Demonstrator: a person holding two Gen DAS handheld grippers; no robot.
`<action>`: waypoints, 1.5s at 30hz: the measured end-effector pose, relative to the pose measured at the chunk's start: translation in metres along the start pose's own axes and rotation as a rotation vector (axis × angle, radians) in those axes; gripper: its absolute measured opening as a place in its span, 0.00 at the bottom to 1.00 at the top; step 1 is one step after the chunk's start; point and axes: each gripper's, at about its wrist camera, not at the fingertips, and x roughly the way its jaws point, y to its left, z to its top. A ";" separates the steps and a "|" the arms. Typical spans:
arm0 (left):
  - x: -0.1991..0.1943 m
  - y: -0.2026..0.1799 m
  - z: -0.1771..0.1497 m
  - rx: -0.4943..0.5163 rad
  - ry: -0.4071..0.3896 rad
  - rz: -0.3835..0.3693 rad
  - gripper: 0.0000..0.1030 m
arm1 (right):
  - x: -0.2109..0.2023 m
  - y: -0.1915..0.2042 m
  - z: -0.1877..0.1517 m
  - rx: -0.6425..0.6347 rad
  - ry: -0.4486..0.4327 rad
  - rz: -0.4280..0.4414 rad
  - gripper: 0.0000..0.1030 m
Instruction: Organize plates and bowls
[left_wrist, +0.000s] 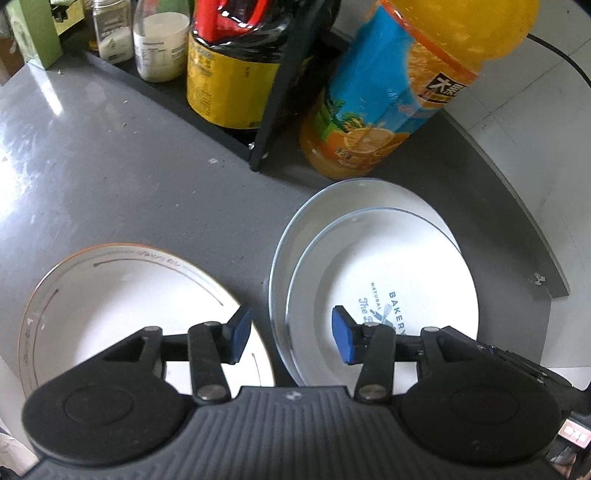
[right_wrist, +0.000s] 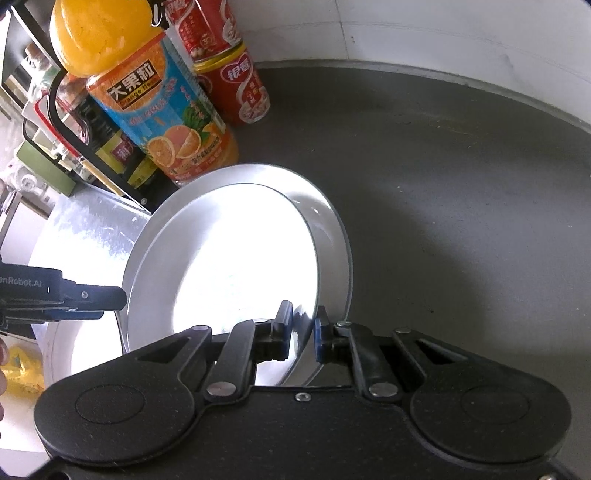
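1. Now we hold our left gripper (left_wrist: 291, 338) low over the grey countertop (left_wrist: 129, 177), its blue-padded fingers (left_wrist: 239, 334) spread wide apart with nothing between them.
2. Below its left finger lies a white plate with an orange rim (left_wrist: 122, 295), flat on the counter.
3. Below its right finger we see a white bakery plate (left_wrist: 406, 266) printed with blue lettering, sitting inside a larger blue-rimmed plate (left_wrist: 354, 195); the inner one sits off-centre, toward the near right.
4. Just beside the stack stands an orange juice bottle (left_wrist: 388, 99), near a dark soy sauce bottle (left_wrist: 229, 74) on a black rack (left_wrist: 273, 110); two spice jars (left_wrist: 159, 40) stand farther left.
5. Our right gripper (right_wrist: 303, 334) is closed on the near rim of the inner plate (right_wrist: 236, 266): one finger presses the inside face, the blue pad (right_wrist: 320, 338) the outside.
6. In the right wrist view that plate looks tilted up within the larger plate (right_wrist: 332, 236); glare washes out its centre, so we cannot read the print there.
7. The orange juice bottle (right_wrist: 155, 99) rises behind the plates, with a red can (right_wrist: 236, 85) next to it against the white wall (right_wrist: 443, 29).
8. At the left edge of that view the left gripper (right_wrist: 74, 295) reaches in beside the stack, over the orange-rimmed plate (right_wrist: 62, 347).
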 end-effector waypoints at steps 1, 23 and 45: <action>0.000 0.001 -0.001 -0.001 0.000 0.006 0.45 | 0.001 0.000 0.000 0.002 0.003 0.004 0.13; 0.014 0.025 0.035 0.090 -0.022 -0.044 0.45 | -0.010 -0.007 -0.005 0.116 0.011 0.018 0.13; 0.035 0.043 0.046 0.099 0.029 -0.189 0.19 | -0.015 -0.033 -0.005 0.281 -0.037 -0.028 0.12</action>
